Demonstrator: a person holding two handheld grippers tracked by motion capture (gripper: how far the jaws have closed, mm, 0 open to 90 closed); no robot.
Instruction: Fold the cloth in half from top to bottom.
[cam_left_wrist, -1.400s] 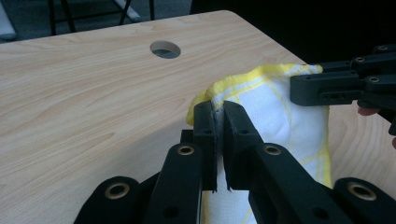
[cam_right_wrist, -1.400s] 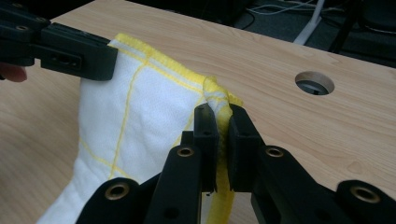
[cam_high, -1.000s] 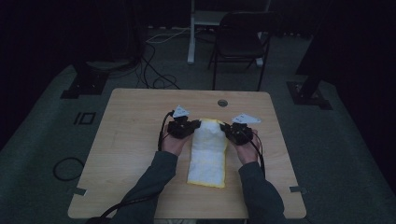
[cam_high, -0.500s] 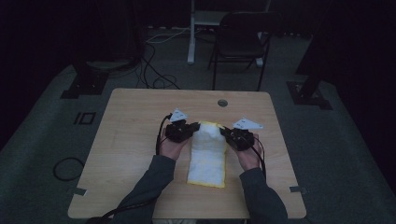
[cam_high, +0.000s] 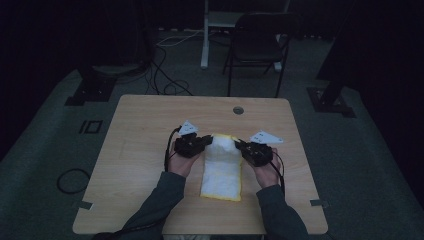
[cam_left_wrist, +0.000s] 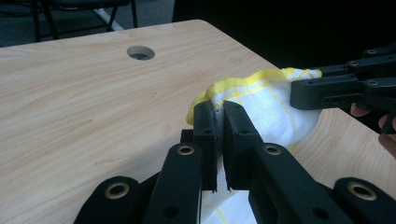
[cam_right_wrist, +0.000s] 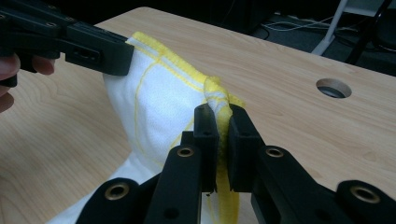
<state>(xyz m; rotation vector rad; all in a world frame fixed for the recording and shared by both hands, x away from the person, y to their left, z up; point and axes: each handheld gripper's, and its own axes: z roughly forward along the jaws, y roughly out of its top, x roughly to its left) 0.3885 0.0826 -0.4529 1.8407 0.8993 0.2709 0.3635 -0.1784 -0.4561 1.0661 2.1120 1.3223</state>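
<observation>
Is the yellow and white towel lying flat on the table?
Not fully. The towel has its far end lifted, pinched by the left gripper and right gripper.

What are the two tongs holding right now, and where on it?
Both hold the white, yellow-edged cloth. The left tongs pinch one far corner, the right tongs the other, lifting that end off the table.
</observation>
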